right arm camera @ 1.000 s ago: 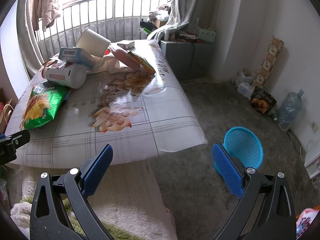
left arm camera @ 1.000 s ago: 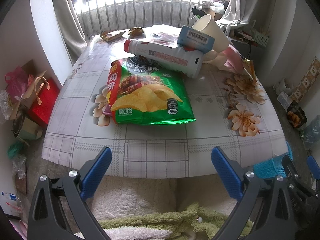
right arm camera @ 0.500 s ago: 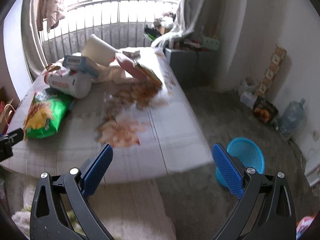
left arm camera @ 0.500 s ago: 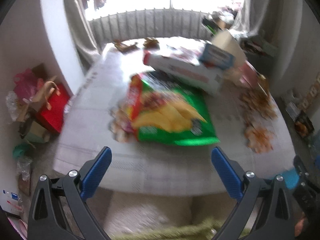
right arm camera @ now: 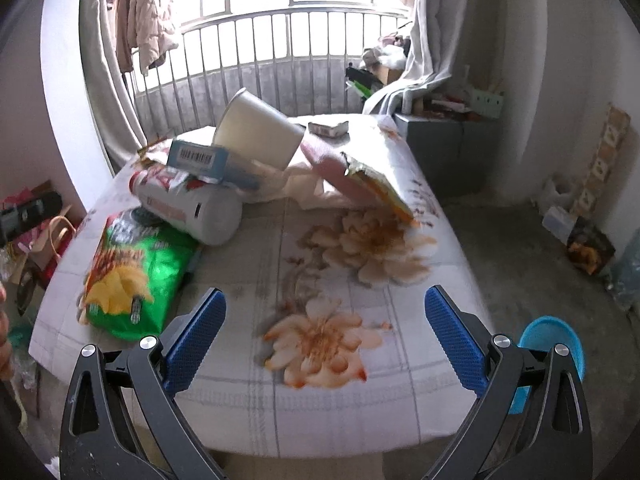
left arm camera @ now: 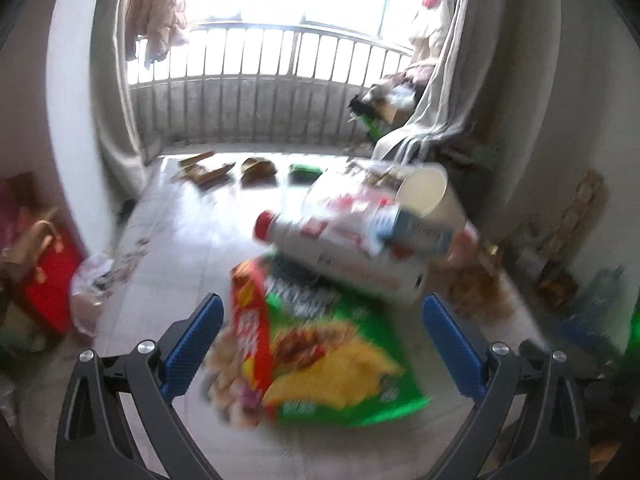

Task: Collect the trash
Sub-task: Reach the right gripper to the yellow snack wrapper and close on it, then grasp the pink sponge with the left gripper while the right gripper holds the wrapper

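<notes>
Left wrist: left gripper (left arm camera: 320,336) jaws spread, framing chip bag (left arm camera: 320,344) on desk (left arm camera: 168,240).
Right gripper (right arm camera: 326,332) jaws spread, empty; blue basket (right arm camera: 554,340) waits near right for trash.

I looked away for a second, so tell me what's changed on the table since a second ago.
Both grippers moved forward over the table. The left gripper now has its open jaws either side of the green chip bag; the right gripper hangs open over the flower print. Nothing was grasped or released. The chip bag, white bottle, paper cup and blue basket stayed put.
</notes>
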A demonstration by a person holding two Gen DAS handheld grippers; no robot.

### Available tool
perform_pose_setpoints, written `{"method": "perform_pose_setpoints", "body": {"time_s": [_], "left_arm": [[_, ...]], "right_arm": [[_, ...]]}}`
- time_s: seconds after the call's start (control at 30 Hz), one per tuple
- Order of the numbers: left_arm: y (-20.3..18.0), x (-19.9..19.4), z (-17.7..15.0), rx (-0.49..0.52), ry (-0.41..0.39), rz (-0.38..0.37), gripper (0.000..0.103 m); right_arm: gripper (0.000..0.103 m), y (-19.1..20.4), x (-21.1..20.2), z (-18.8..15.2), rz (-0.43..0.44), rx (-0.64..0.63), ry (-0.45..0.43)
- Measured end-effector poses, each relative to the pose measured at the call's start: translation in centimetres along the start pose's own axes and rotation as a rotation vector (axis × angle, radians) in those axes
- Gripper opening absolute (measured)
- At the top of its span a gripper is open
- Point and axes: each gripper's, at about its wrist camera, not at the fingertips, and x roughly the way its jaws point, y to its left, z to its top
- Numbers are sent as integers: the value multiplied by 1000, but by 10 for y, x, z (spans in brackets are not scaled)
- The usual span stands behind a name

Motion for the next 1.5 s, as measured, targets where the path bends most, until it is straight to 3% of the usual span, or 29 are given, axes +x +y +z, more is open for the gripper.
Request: {"method": "perform_pose_setpoints", "body": {"time_s": [0.1, 0.2, 0.33, 0.47, 0.6, 0.77, 0.97, 1.07, 1.13, 1.17, 1.2, 1.4, 1.5], "left_arm": [[2, 13, 27, -36, 14, -85, 98], [7, 18, 53, -80, -23, -145, 98], [7, 29, 72, -90, -23, -136, 98], [-15, 30, 65, -53, -1, -260, 96], [-54, 33, 51, 21, 29, -362, 86], [-90, 47, 45, 30, 69, -451, 61], [-111, 79, 47, -17, 159, -473, 35], [-119, 89, 48, -16, 186, -465, 29], [-123, 95, 46, -15, 195, -463, 28], [-127, 99, 46, -12, 198, -457, 28], [-129, 102, 45, -10, 199, -452, 28], [-148, 122, 44, -23, 217, -422, 30], [-160, 137, 43, -56, 235, -410, 47]], "right_arm": [[95, -11, 6, 13, 64, 52, -3], [90, -22, 16, 25, 124, 118, 2], [85, -33, 24, 38, 77, 102, -40], [76, -47, 36, 47, 29, 53, -81], [60, -53, 56, 54, -29, -54, -83], [51, -57, 77, 57, -19, -170, -85], [50, -53, 97, 47, 17, -348, -71], [46, -48, 107, 43, -1, -437, -78], [34, -48, 112, 44, 7, -457, -68], [21, -50, 115, 44, 17, -459, -60], [17, -51, 115, 44, 21, -456, -60], [9, -65, 100, 44, 60, -377, -107], [8, -72, 95, 44, 72, -324, -114]]}}
